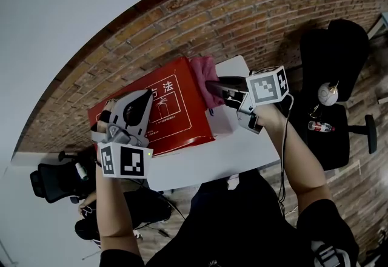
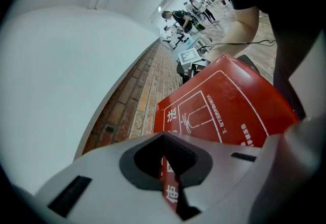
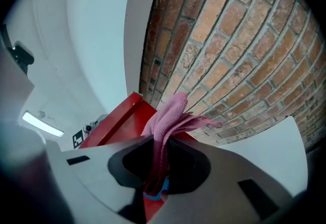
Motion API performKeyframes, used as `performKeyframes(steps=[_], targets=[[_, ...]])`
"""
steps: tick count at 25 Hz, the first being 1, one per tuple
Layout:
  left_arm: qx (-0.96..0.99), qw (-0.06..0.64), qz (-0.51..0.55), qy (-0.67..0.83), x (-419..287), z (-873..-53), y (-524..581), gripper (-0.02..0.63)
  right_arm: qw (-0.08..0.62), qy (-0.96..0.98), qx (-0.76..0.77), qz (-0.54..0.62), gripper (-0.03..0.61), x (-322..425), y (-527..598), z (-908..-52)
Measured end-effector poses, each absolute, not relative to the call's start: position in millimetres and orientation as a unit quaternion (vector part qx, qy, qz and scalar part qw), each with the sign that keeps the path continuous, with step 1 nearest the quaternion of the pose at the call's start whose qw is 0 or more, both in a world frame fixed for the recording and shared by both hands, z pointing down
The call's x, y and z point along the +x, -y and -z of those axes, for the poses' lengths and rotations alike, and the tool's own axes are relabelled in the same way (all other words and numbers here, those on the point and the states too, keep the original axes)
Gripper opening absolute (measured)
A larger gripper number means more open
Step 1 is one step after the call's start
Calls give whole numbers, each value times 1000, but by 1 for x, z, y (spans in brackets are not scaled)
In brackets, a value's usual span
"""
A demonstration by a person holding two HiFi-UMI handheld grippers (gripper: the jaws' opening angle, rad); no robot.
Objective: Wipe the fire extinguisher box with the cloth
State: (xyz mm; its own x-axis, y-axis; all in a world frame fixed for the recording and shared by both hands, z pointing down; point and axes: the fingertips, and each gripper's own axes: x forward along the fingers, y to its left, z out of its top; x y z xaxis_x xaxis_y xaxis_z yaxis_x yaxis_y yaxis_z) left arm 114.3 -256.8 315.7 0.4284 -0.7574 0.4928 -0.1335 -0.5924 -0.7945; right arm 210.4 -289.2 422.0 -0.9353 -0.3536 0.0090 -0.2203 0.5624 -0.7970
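Observation:
The red fire extinguisher box (image 1: 173,111) with white print lies tilted on the white table (image 1: 242,150), its back against the brick wall (image 1: 254,11). My left gripper (image 1: 147,101) is at the box's left end. In the left gripper view its jaws (image 2: 170,167) are shut on the edge of the red box (image 2: 229,101). My right gripper (image 1: 213,85) is at the box's upper right corner, shut on a pink cloth (image 1: 205,77). The cloth (image 3: 170,116) bunches out of the right gripper (image 3: 160,162) and rests against the box's red edge (image 3: 114,121).
Black office chairs (image 1: 333,53) stand on the wooden floor to the right, with a bottle (image 1: 320,127) on one seat. Another black chair (image 1: 54,181) is at the lower left. People (image 2: 188,14) stand far down the room.

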Motion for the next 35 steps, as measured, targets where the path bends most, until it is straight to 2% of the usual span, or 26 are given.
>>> performKeyframes(steps=[35], targets=[[-770,348,451,-289,114,-315,257,29,18,-857,-192,477,73,214,288,-513]])
